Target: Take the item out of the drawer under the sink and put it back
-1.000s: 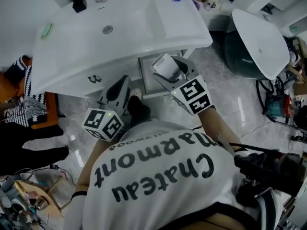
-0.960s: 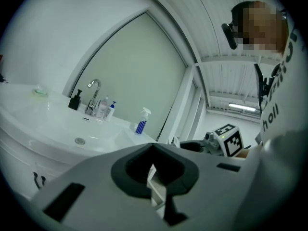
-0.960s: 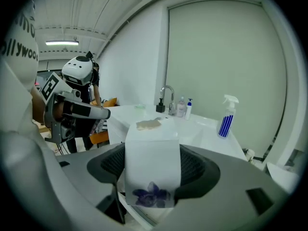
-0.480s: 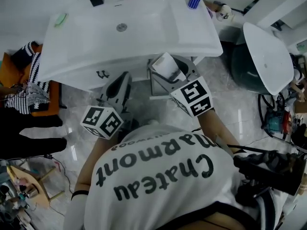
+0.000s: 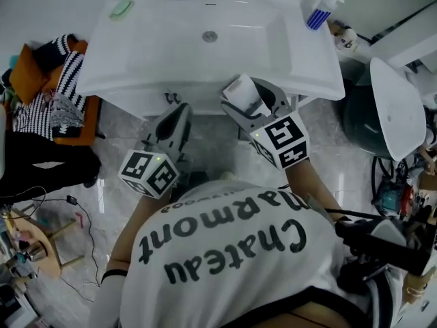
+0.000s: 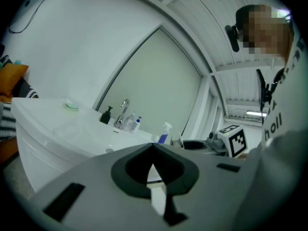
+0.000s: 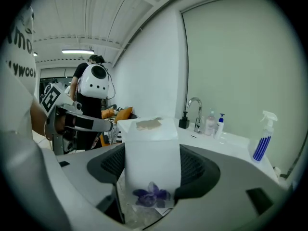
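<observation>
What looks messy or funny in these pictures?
The white box in the right hand-held gripper has a brownish scuffed patch on top. Left of the sink, striped clothes lie in a heap.

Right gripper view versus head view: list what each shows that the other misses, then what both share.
Only the right gripper view: the purple flower print on the white pack held by the right gripper. Only the head view: the sink drain and green soap. Both: the pack, spray bottle and faucet.
</observation>
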`<state>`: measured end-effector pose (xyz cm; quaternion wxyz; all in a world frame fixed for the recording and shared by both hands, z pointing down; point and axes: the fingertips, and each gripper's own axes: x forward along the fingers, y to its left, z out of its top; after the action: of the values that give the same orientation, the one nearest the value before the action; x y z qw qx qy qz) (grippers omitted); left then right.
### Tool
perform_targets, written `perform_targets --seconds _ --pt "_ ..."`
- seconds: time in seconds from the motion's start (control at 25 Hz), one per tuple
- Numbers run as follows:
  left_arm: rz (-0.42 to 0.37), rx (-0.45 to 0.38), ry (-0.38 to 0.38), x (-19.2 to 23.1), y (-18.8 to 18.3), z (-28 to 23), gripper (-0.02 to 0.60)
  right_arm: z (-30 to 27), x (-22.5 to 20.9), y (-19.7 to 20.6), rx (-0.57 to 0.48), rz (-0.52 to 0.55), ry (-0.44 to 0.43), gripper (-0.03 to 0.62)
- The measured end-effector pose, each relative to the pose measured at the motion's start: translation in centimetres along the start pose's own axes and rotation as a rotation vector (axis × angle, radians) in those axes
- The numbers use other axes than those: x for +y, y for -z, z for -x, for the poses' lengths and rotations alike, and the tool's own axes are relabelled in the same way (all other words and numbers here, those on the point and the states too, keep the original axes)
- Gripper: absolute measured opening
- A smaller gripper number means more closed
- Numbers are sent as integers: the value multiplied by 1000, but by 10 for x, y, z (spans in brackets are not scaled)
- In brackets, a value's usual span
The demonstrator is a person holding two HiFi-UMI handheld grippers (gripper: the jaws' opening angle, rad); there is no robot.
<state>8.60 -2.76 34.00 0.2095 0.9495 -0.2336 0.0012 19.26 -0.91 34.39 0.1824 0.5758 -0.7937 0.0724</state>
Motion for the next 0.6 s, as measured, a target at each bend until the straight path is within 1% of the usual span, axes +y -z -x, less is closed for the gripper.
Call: perform_targets --seconds 0.24,0.6 --pt "8 -4 -20 49 -20 26 8 -43 32 -35 -22 11 -22 330" --pt "6 -12 -15 127 -54 41 8 -119 61 -70 -28 10 -29 330"
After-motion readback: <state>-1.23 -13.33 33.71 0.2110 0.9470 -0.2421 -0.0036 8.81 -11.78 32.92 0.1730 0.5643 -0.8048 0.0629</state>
